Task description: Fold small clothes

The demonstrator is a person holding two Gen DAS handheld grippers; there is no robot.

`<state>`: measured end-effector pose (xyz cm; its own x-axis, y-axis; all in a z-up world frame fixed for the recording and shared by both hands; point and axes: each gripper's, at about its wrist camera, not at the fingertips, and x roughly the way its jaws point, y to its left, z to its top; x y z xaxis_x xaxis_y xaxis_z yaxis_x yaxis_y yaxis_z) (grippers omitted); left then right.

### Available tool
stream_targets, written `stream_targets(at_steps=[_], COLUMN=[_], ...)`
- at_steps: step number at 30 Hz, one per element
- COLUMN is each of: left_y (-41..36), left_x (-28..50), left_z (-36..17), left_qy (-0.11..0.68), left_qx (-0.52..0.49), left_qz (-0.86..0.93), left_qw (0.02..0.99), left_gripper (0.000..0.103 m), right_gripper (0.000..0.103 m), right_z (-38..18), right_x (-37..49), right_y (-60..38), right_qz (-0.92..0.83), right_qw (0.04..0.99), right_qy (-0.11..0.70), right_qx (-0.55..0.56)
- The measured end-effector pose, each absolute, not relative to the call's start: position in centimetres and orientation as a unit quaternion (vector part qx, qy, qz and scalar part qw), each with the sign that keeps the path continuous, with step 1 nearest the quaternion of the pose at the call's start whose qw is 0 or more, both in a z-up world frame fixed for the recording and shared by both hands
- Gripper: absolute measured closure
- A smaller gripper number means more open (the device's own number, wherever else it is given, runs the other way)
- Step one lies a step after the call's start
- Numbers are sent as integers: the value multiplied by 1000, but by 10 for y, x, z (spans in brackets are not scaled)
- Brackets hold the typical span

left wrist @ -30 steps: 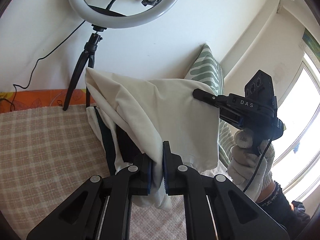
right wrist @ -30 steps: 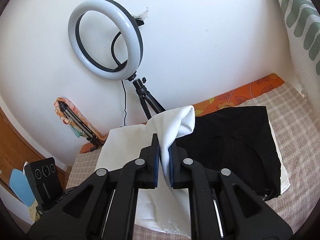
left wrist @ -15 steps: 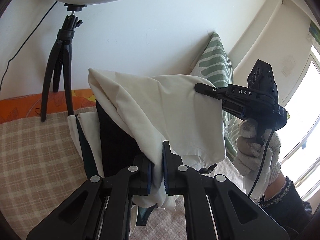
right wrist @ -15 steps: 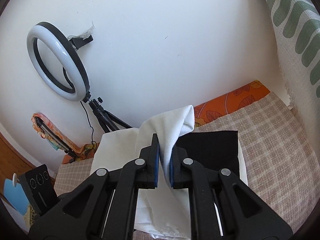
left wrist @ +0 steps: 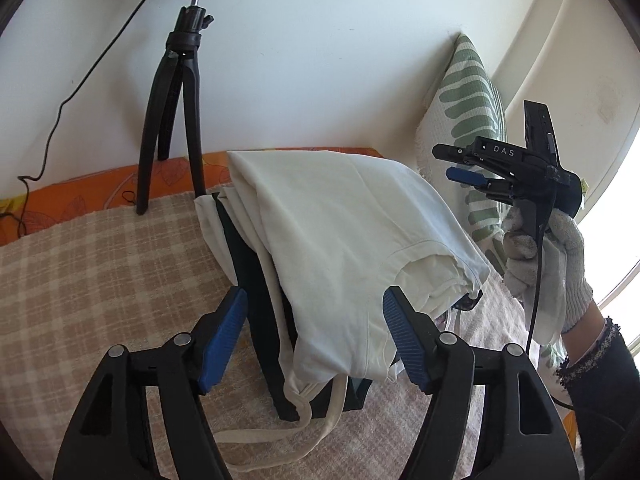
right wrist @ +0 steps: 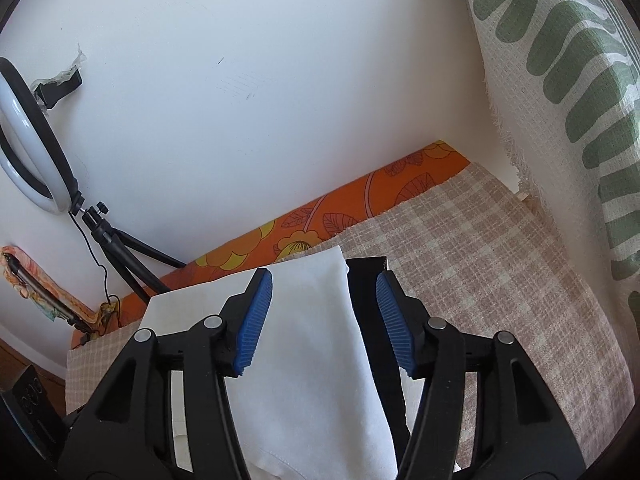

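Observation:
A cream-white garment (left wrist: 344,232) lies folded over a black garment (left wrist: 256,280) on the checked bed cover (left wrist: 92,280); a drawstring trails toward me. My left gripper (left wrist: 314,338) is opening, its blue pads (left wrist: 224,336) standing apart either side of the white cloth's near edge without pressing it. In the right wrist view the white garment (right wrist: 316,344) lies between the jaws of my right gripper (right wrist: 324,316), which is opening too, pads clear of the cloth. The black garment (right wrist: 366,276) shows beside it. A gloved hand (left wrist: 548,260) holds the right gripper (left wrist: 466,166).
A ring light on a black tripod (left wrist: 172,120) stands at the wall behind the pile. A green-patterned pillow (left wrist: 468,112) leans at the right. An orange flowered sheet (right wrist: 360,208) runs along the wall. A black device (right wrist: 28,404) sits low at the left.
Both grippers were shut on the white garment and held it up; now both have let go with jaws spread, and the cloth has dropped flat onto the black garment. Both hands sank lower.

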<state>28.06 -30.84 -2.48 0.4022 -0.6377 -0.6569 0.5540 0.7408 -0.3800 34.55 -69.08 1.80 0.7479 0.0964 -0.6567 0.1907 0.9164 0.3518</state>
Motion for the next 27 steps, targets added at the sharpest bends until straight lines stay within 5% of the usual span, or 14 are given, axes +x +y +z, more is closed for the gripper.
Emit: stream_targets(at_steps=[4,7,27], left_y=[-301,-294,-234], left_x=[275,266,184], left_z=[-20,-13,46], left_qy=[413,405,362], left_qx=[-40,-32,-35], left_qz=[-349,-348,-337], left_qw=[840,845,868], left_gripper=[33,33,28], right_gripper=[44,31,15], right_z=[29,38,101], right_x=[336,327,221], right_y=[-680,-668,-580], right_qz=[-33,-35,-50], right_qw=[918,922,942], right_qy=[351,346,308], right_qx=[181,168,119])
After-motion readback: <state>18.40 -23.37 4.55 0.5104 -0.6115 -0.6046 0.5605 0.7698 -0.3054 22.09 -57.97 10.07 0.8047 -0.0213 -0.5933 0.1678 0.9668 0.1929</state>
